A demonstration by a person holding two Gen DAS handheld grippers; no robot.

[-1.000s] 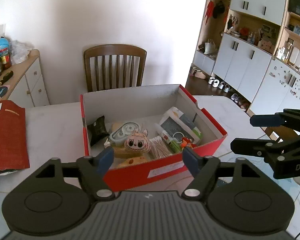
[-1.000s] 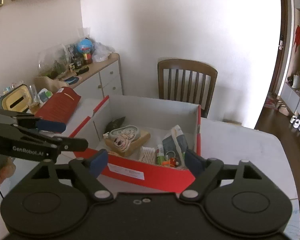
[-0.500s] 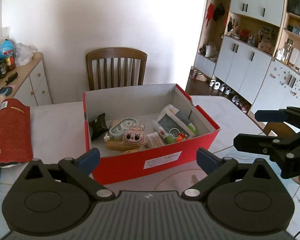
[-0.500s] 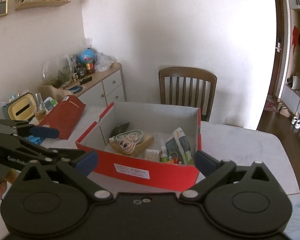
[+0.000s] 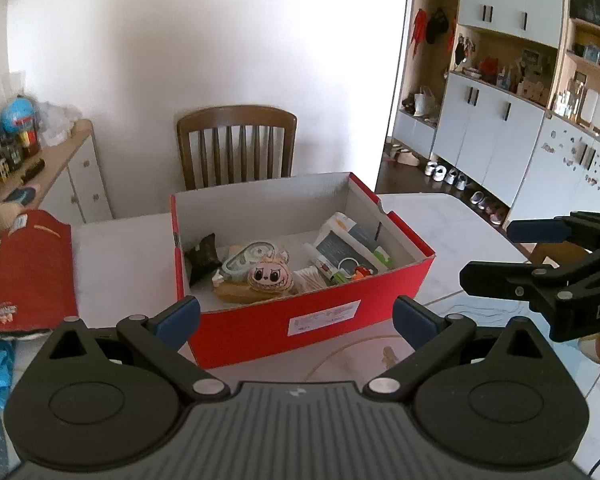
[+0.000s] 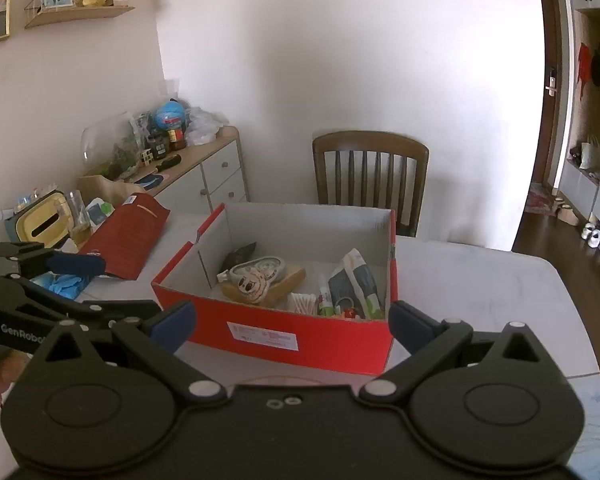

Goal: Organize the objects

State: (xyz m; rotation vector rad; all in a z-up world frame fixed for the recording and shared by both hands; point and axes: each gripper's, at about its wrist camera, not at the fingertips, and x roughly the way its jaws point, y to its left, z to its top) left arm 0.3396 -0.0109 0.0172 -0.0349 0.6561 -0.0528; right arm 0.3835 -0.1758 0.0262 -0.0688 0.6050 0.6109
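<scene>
We stand at a pale, smooth stone-look desk (image 5: 132, 256), and at its middle sits the open red cardboard shoebox (image 5: 312, 312) with matte white inner walls, dead ahead at twelve o'clock in both wrist views. At nine o'clock of the box in the left wrist view lies its flat red lid (image 5: 32, 272). Inside the box, from bigger to smaller: a glossy white-and-grey pouch (image 5: 352, 240) toward three o'clock, a round plush face with dark eyes (image 5: 270, 276) on a tan block, and a crumpled black packet (image 5: 202, 256) at nine. Both tools have just been opening: the left tool (image 5: 296, 316) and right tool (image 6: 292, 322) now stand spread fully wide, nothing between them. We judge a fresh pick from the box comes next.
</scene>
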